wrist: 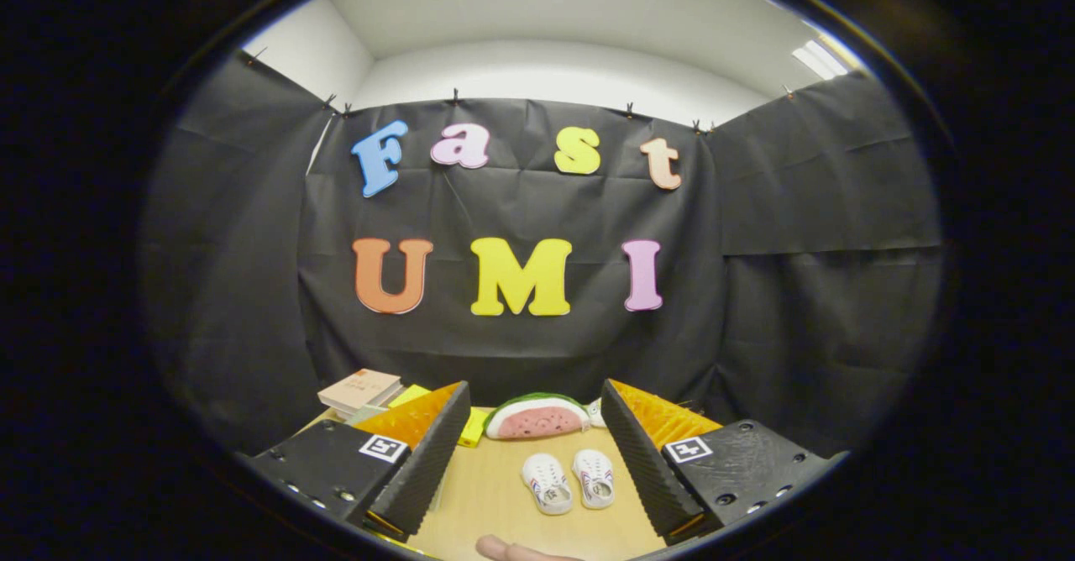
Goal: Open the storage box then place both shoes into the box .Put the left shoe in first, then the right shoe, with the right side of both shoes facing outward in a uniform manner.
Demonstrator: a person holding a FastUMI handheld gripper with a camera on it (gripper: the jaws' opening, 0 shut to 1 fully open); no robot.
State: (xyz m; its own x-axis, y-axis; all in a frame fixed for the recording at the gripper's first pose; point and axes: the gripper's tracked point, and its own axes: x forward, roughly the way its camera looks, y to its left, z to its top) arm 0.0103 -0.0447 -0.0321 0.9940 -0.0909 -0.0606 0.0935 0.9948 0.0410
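- The jaws (pixel 531 452) are standing wide apart at the bottom of the frame, holding nothing, with bare worktop (pixel 479 494) showing between them.
- The gripper is being held high and level, looking across the worktop at the black wall, probably so the whole scene is taken in before any move begins.
- The two shoes (pixel 569 481) are lying side by side at lower centre, between the jaws and a little ahead of them, soles down and toes pointing toward the camera; they are sitting close together, just apart.
- A watermelon-slice toy (pixel 537 418) is resting beyond the shoes, near the wall, with a small white thing tucked at its right end, too hidden to name.
- A stack of books (pixel 361 391) is lying at lower left, behind the left jaw, with yellow sheets (pixel 409 395) beside it.
- A fingertip (pixel 504 550) is poking in at the very bottom edge, below the shoes.
- No storage box is appearing among these things, so I am judging that opening it is not yet done, and that the shoes are waiting untouched for that first step.
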